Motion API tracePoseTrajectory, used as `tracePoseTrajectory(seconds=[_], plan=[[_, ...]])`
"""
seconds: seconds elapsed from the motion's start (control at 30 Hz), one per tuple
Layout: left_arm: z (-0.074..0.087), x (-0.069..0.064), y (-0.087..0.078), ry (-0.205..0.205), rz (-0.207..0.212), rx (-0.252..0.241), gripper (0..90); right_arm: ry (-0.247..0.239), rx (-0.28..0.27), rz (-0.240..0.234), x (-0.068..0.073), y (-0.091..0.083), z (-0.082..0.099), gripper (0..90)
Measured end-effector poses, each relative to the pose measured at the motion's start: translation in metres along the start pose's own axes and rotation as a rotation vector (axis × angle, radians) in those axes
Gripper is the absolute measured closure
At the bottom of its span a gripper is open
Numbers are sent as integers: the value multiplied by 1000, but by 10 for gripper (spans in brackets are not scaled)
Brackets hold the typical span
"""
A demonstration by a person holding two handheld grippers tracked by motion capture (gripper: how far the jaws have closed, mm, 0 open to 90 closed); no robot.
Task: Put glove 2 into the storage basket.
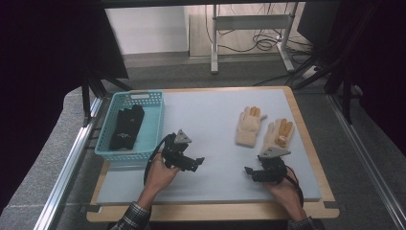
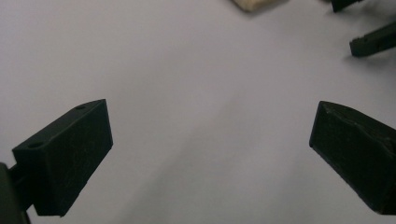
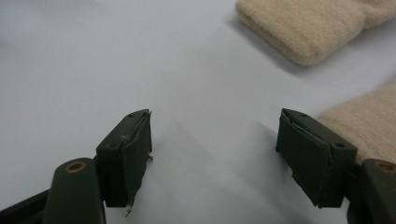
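Observation:
Two cream knit gloves with orange fingertips lie side by side on the right of the pale mat (image 1: pixel 210 120): one glove (image 1: pixel 250 125) to the left, the other glove (image 1: pixel 278 134) to the right. My left gripper (image 1: pixel 196 164) (image 2: pixel 210 154) hovers low over bare mat near the middle, open, with nothing between its jaws. My right gripper (image 1: pixel 251 173) (image 3: pixel 215 154) sits just in front of the right glove, also open and empty. A glove cuff (image 3: pixel 303 28) lies ahead of it, and the other glove (image 3: pixel 364 121) is beside its right jaw.
A blue plastic basket (image 1: pixel 154 125) stands at the mat's left edge with black gloves (image 1: pixel 127 127) in it. The wooden table rim (image 1: pixel 306 129) frames the mat. The right gripper's jaws (image 2: pixel 373 42) and a cream cuff (image 2: pixel 254 3) lie ahead in the left gripper view.

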State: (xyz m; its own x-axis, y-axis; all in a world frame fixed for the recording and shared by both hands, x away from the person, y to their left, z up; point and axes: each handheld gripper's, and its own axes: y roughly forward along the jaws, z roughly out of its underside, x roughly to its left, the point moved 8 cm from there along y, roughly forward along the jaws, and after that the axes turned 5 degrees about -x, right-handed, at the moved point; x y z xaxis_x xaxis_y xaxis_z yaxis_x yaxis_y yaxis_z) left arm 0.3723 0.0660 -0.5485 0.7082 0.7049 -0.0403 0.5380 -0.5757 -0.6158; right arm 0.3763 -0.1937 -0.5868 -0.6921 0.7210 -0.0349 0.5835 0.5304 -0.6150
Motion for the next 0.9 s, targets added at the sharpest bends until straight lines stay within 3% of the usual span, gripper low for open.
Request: tracePoseTrajectory(seconds=[0.27,0.43,0.5,0.57,0.9], plan=[[38,-10,2,-28,-28,12,0,-2,2,-1,0,0,0,255],[63,-5,3,-37,-93,46,0,-3,0,-1,0,0,0,262],[70,-4,4,-44,-99,55,0,0,-1,3,0,0,0,275],[71,-3,3,-74,-93,46,4,7,-4,5,0,-1,0,295],[71,-2,4,-80,-92,46,3,48,-25,-10,-3,-6,-3,414]])
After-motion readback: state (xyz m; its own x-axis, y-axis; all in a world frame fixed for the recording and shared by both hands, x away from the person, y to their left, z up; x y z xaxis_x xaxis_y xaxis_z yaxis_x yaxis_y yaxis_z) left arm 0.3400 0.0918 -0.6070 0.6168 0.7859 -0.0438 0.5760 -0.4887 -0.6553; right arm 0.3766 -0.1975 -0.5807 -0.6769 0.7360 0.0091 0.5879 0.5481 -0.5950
